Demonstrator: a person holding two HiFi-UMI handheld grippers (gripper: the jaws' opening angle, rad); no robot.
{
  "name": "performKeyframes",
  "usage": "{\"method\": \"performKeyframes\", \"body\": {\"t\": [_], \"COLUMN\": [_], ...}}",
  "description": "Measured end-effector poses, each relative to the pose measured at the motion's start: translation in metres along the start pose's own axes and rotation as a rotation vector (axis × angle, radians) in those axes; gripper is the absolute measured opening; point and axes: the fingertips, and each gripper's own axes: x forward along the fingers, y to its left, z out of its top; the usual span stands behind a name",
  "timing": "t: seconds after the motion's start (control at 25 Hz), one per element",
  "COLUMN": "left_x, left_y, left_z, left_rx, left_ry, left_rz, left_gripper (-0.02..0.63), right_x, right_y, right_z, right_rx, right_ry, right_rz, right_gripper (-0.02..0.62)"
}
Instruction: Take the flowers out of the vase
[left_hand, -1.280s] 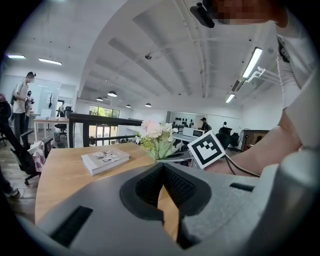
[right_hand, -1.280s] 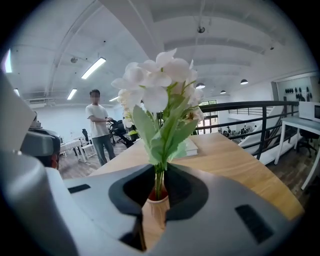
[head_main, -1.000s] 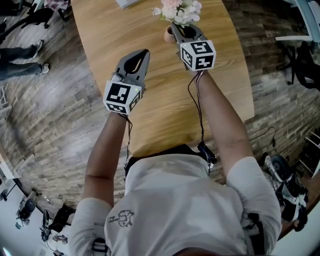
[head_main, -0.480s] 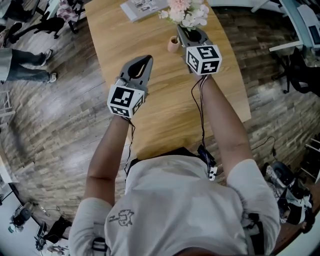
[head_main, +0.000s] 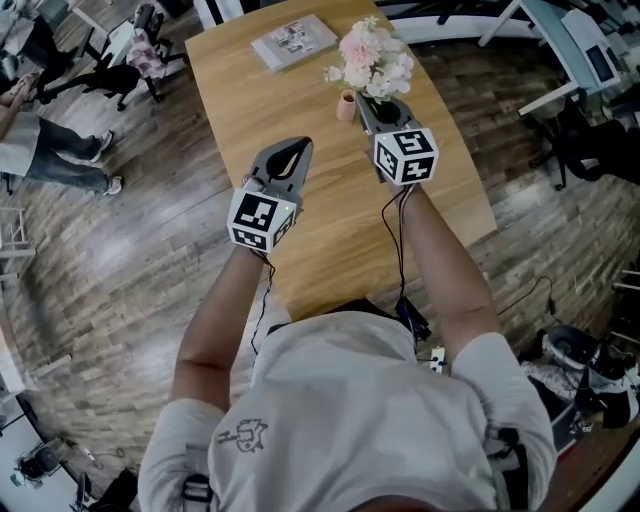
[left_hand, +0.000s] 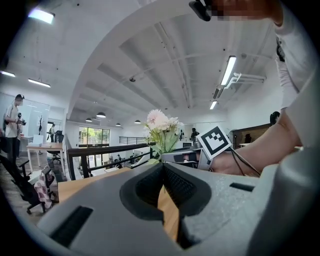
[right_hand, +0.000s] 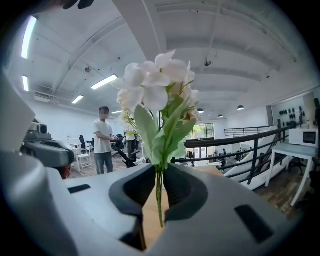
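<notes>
My right gripper is shut on the green stems of a bunch of pale pink and white flowers. The blooms stand upright above its jaws, and the stem ends hang free below them. A small tan vase stands on the wooden table just left of that gripper, apart from the stems. Further left, my left gripper hovers over the table with its jaws shut and nothing between them. From its own view the flowers show ahead.
A magazine lies at the table's far end. A person stands on the wooden floor at the left, near office chairs. Desks and cables crowd the right side.
Both grippers have risen and come back toward the person. The flowers have gone up with the right gripper, and the vase now shows beside it rather than under the blooms.
</notes>
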Motion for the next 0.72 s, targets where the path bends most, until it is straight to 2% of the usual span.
{"method": "performKeyframes", "body": {"t": [0.16, 0.44, 0.72], "left_x": [-0.032, -0.098, -0.153], "left_y": [-0.020, -0.053, -0.079], "left_z": [0.001, -0.005, -0.003], "left_rx": [-0.004, -0.056, -0.065], "left_ry": [-0.005, -0.022, -0.043], "left_rz": [-0.024, -0.094, -0.139], "left_gripper": [0.005, 0.005, 0.005], "right_x": [-0.035, -0.097, -0.158], "right_y": [0.028, 0.091, 0.149], "right_z": [-0.006, -0.016, -0.019], "right_rx": [0.019, 0.040, 0.061], "right_ry": [0.005, 0.001, -0.019], "right_rz": [-0.018, -0.049, -0.067], "right_gripper": [0.054, 0.054, 0.054]}}
